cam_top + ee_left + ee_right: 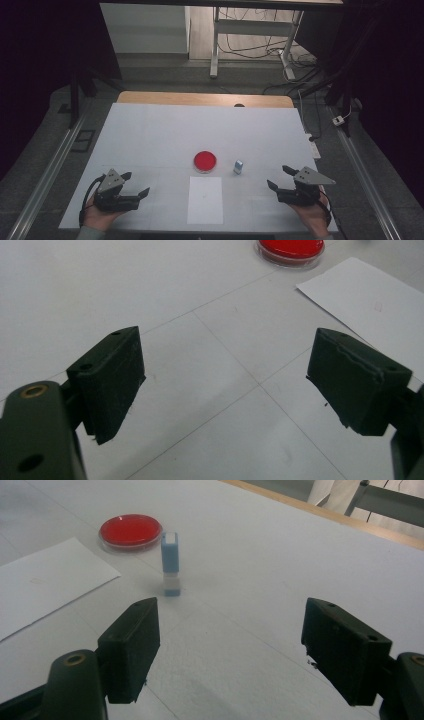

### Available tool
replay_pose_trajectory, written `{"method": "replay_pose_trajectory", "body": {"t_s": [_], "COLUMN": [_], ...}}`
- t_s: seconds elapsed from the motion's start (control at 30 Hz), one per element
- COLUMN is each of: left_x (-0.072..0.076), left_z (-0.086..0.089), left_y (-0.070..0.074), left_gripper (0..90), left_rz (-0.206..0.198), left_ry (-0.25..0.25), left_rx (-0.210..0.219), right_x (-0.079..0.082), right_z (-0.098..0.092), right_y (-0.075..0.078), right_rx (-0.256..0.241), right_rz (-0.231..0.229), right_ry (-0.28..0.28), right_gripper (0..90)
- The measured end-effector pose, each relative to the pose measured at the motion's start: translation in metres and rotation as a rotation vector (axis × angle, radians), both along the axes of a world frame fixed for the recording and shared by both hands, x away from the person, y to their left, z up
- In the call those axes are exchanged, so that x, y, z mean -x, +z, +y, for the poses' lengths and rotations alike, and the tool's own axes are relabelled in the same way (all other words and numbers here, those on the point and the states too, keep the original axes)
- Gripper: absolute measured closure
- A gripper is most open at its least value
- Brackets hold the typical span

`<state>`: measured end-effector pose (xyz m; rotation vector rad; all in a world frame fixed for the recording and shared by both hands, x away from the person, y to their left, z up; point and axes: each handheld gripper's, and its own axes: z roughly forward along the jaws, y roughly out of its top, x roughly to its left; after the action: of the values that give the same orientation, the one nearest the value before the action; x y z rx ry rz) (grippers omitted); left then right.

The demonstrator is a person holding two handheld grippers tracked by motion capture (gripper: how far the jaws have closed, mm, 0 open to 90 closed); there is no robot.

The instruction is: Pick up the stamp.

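White table [150, 130] carries everything. At near left, the left gripper [136, 184] is wide open and empty. The red dish [205, 161] and the paper sheet [205, 200] lie in the middle. The small blue block [238, 166] stands just right of the dish, left of the right gripper [280, 177], also wide open, empty.

Both tools [133, 184] [279, 177] wide open, empty
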<state>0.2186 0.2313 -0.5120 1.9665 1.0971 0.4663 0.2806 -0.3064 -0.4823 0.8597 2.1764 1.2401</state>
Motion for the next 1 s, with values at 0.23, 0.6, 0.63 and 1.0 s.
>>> {"method": "replay_pose_trajectory", "body": {"t_s": [0.23, 0.6, 0.63, 1.0], "left_x": [0.0, -0.001, -0.001, -0.002], "left_z": [0.0, -0.001, -0.002, -0.003], "left_y": [0.0, -0.001, -0.002, -0.002], "left_gripper": [15.7, 15.8, 15.8, 15.8], "left_rz": [-0.002, 0.001, 0.002, 0.004], "left_ry": [-0.001, -0.005, -0.007, -0.007], "left_rx": [-0.002, -0.005, -0.004, -0.006], "right_x": [-0.001, -0.004, -0.005, -0.011], "right_z": [0.007, 0.017, 0.019, 0.033], "right_y": [0.005, 0.012, 0.013, 0.02], "right_rx": [-0.007, -0.019, -0.016, -0.012], "right_rz": [-0.004, -0.006, -0.007, 0.002], "right_ry": [0.015, 0.035, 0.04, 0.063], "right_gripper": [23.6, 23.7, 23.7, 23.7]}}
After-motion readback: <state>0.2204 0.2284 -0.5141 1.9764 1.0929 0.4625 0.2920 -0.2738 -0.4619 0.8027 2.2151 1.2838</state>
